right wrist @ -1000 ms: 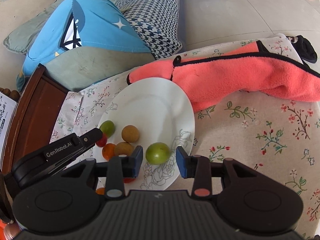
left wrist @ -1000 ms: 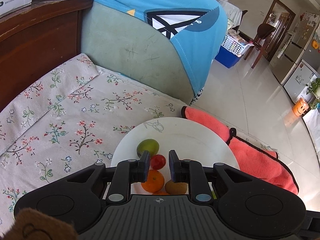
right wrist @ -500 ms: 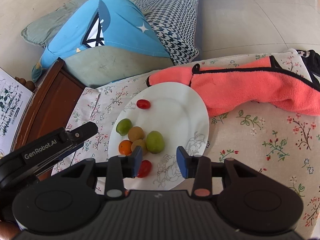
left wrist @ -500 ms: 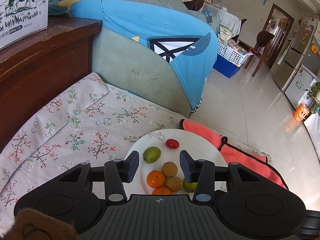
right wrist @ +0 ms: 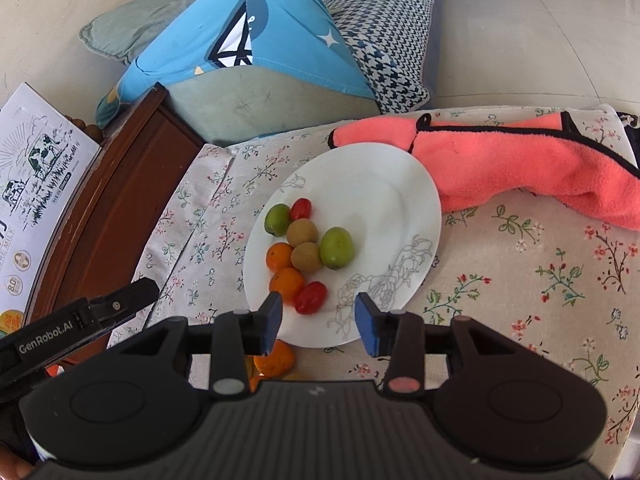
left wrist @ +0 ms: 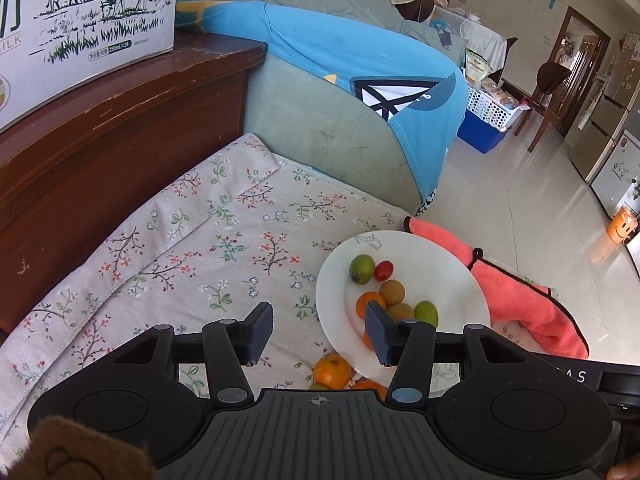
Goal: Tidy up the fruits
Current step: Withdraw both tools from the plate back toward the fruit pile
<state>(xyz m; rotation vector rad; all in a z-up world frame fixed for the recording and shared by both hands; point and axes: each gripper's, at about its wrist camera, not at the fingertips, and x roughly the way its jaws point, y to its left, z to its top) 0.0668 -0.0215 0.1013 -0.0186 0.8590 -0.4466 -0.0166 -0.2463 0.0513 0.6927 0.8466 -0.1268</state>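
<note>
A white plate (right wrist: 380, 200) lies on the floral cloth and holds several fruits. Among them are two green ones (right wrist: 337, 248), two brown ones (right wrist: 302, 232), two oranges (right wrist: 280, 257) and two red cherry tomatoes (right wrist: 311, 297). Another orange (left wrist: 331, 371) rests on the cloth beside the plate's near rim. My left gripper (left wrist: 318, 332) hovers over the cloth left of the plate (left wrist: 432, 276); its jaws are opening with nothing between them. My right gripper (right wrist: 319, 322) hangs above the plate's near edge, its jaws opening slightly and empty. The left gripper's finger (right wrist: 132, 294) shows at the left of the right wrist view.
A coral towel (right wrist: 520, 168) lies along the plate's far right side. A dark wooden ledge (left wrist: 120, 128) with a milk carton box (left wrist: 80, 20) borders the cloth on the left. A blue cushion (left wrist: 360, 64) sits behind, and the tiled floor (left wrist: 540, 208) drops off to the right.
My left gripper let go of a red cherry tomato onto the plate, opened wide, and drew back up and to the left. My right gripper rose and pulled back from the green fruit.
</note>
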